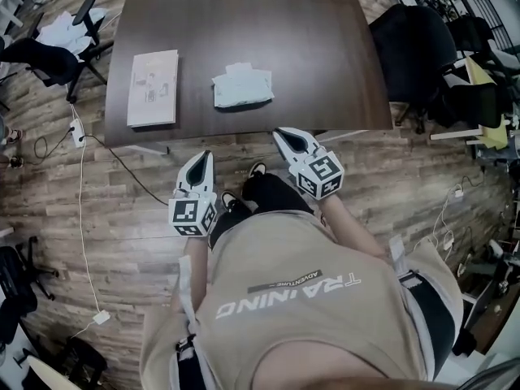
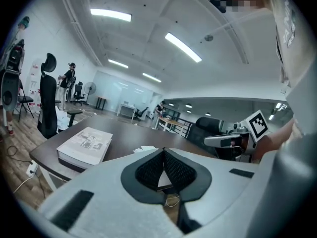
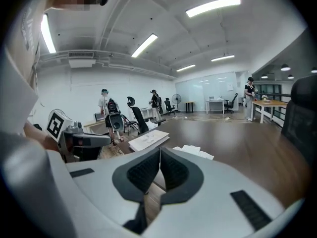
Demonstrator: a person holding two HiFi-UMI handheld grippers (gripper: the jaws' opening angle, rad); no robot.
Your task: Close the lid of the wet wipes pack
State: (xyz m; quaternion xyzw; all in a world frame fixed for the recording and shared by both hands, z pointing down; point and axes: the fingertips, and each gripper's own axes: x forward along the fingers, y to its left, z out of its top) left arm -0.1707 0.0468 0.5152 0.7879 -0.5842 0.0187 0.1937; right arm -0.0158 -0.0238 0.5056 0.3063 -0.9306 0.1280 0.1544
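**Evidently short of the table: both grippers closed and empty, the pack untouched**

Head view: you are standing at the near edge of the table (image 1: 309, 47), holding the left gripper (image 1: 203, 159) and the right gripper (image 1: 286, 136) low in front of your body, over the wooden floor in the lower middle of the frame. That looks like a ready stance, with both tips pointing toward the wet wipes pack (image 1: 241, 86). The pack is lying at the centre of the frame on the tabletop, well apart from both grippers. A book (image 1: 153, 88) is sitting to its left, clear of the work. From this height the pack is reading as a pale crumpled shape, and I cannot tell whether its lid is standing up or folded down.

Left gripper view: the jaws are meeting at their tips with nothing between them. The pack (image 2: 146, 148) is peeking just above them, mostly cut off by the jaw body. The book (image 2: 84, 145) is showing at the left, the right gripper (image 2: 210, 141) at the right.

Right gripper view: the jaws here are also pressing together, empty. The pack (image 3: 195, 151) is lying just right of centre, its near side hidden by the jaws and its lid too small to read. The book (image 3: 148, 139) and the left gripper (image 3: 101, 139) are sitting to the left, and people far behind are too distant to matter.
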